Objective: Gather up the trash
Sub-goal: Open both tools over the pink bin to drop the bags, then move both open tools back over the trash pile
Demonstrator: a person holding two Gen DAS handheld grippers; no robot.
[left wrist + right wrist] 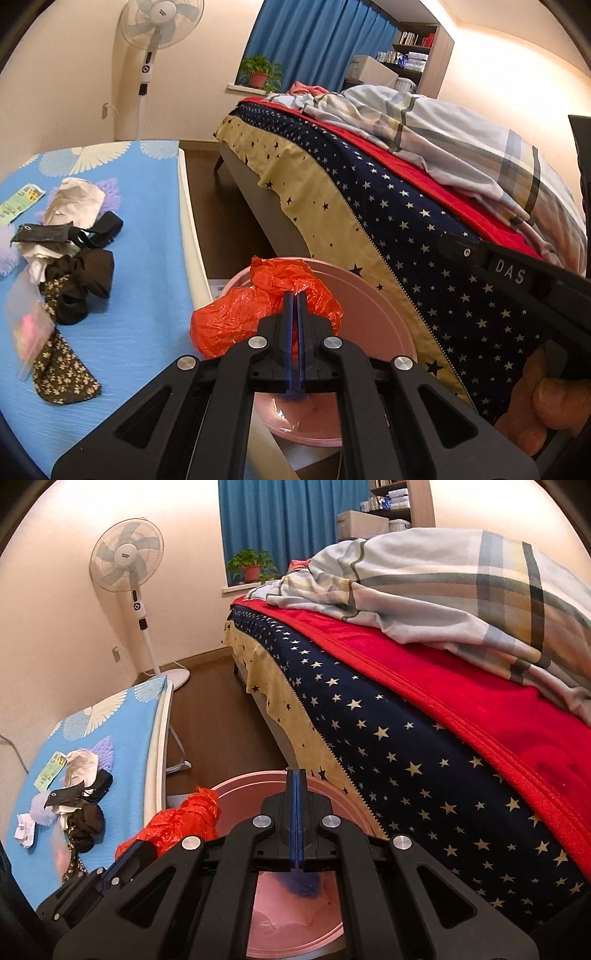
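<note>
My left gripper [295,293] is shut on a crumpled orange-red plastic bag [236,317], which hangs over the near left rim of a round pink bin [369,295] on the floor. The right wrist view shows that bag [177,823] at the left edge of the bin [251,779]. My right gripper [296,771] is shut above the bin, with nothing visible between its fingers. Its black body [517,280] crosses the right side of the left wrist view, held by a hand [535,406].
A low table with a blue cloth [129,258] stands to the left. It carries a black wrapper [40,232], white crumpled paper [74,201], a green slip [22,201] and dark clothes [85,284]. A bed with a star-patterned cover [406,746] runs along the right. A standing fan [127,557] is at the far wall.
</note>
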